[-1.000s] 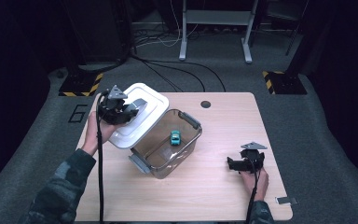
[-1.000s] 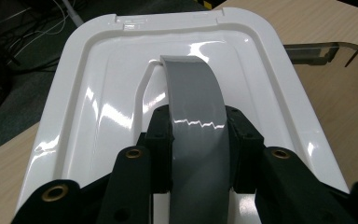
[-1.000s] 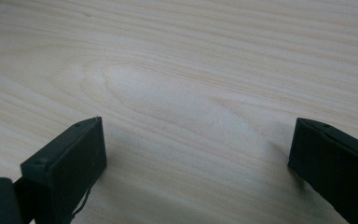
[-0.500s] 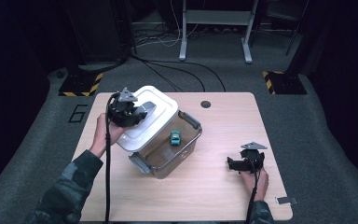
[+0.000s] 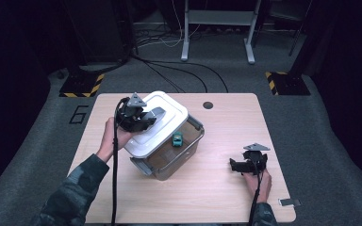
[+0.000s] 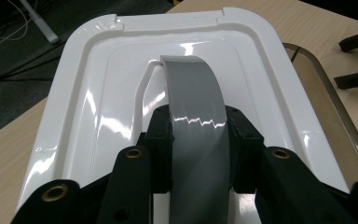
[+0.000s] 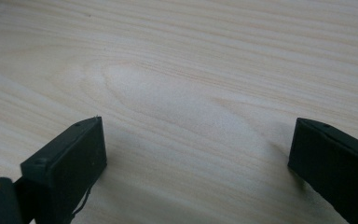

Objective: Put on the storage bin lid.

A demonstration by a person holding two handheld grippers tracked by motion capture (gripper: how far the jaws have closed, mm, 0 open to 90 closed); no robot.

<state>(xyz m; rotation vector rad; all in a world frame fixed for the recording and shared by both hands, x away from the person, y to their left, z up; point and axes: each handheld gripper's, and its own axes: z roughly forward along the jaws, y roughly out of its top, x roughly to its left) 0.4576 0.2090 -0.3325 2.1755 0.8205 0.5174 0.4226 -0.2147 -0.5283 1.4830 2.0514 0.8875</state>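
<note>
Dark floor with cables and yellow-black floor marks surrounds one wooden desk [image 5: 217, 197], which carries one clear bin [image 5: 188, 153]. One white lid [image 5: 162, 125] hangs tilted over the bin's left half, its lower edge down at the bin's near-left corner; the right half remains uncovered, and one small teal toy [image 5: 177, 139] lies on the bin floor there. The left gripper [image 5: 143, 117] is clamped across the lid's grey handle [image 6: 196, 116], one jaw on either flank (the handle strap runs straight away from the camera in the left gripper view, along the lid's long axis). The relation that matters: the bin's open part lies to the right of and below the lid, and the lid's long axis looks roughly parallel to the bin's, so seating it probably calls for a short shift toward the right and a levelling of the raised edge. The left hand alone carries the lid and is the nearer to the bin. The right gripper [image 5: 250, 165] rests well apart at the desk's near right, jaws wide and empty over bare wood [image 7: 191, 93].
</note>
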